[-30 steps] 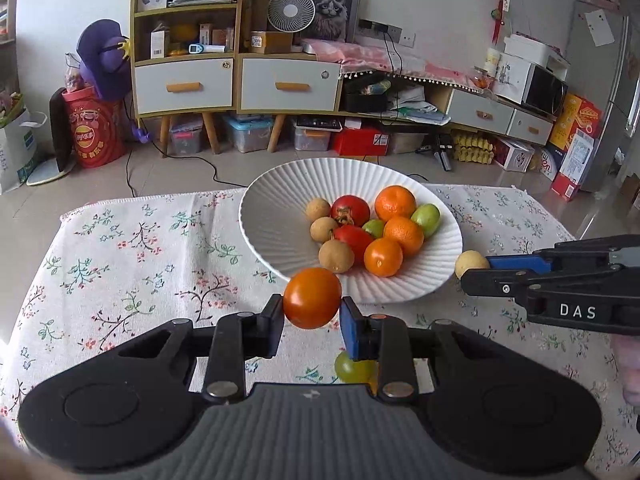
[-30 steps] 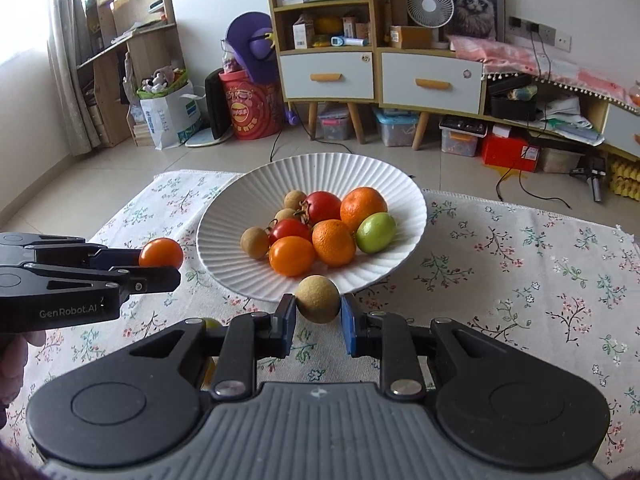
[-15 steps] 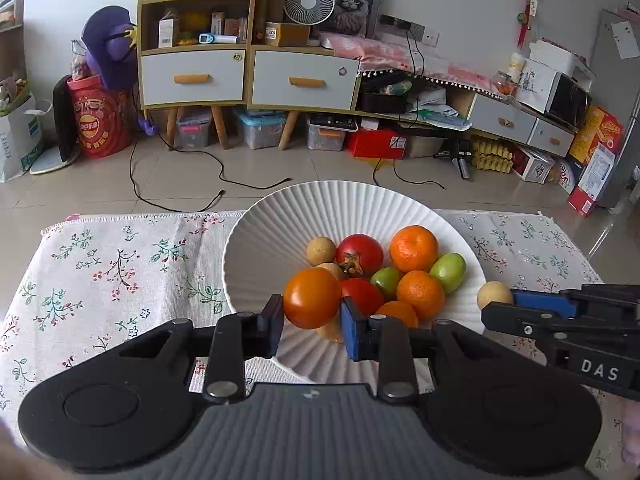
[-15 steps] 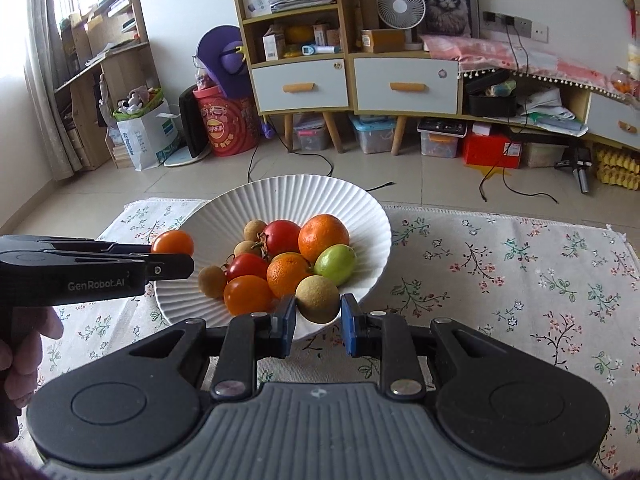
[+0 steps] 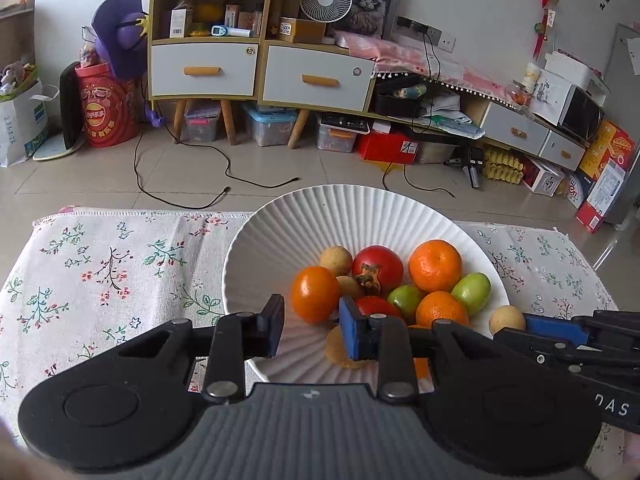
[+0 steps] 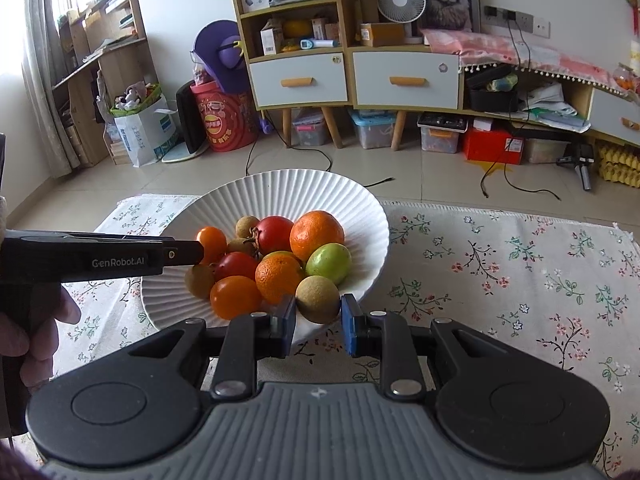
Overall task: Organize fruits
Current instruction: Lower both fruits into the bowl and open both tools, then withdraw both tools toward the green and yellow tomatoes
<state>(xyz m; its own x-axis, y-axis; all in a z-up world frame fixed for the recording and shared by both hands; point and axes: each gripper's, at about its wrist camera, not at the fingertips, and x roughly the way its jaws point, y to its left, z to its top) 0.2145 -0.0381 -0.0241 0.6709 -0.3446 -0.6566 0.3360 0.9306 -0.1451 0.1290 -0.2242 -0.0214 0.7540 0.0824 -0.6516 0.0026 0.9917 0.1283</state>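
The left gripper (image 5: 311,320) is clamped on a small orange tomato (image 5: 315,294), its pads pinching both sides, holding it over the near side of the white ribbed plate (image 5: 280,224); the plate sits on the floral tablecloth (image 5: 100,272) with the other fruit piled inside. The right gripper (image 6: 319,322) is closed around a tan longan (image 6: 318,299), poised at the plate's near rim beside a green fruit (image 6: 329,263).

Looks like somebody's lived-in living room; tiled floor (image 5: 320,168) with cables trailing across it; a wooden cabinet (image 6: 344,40) stuffed with papers and boxes; a desk fan (image 5: 326,0) next to a framed cat picture (image 5: 368,4); storage tubs underneath; a floral tablecloth (image 6: 500,264) with a ribbed white plate (image 6: 304,196) of fruit.
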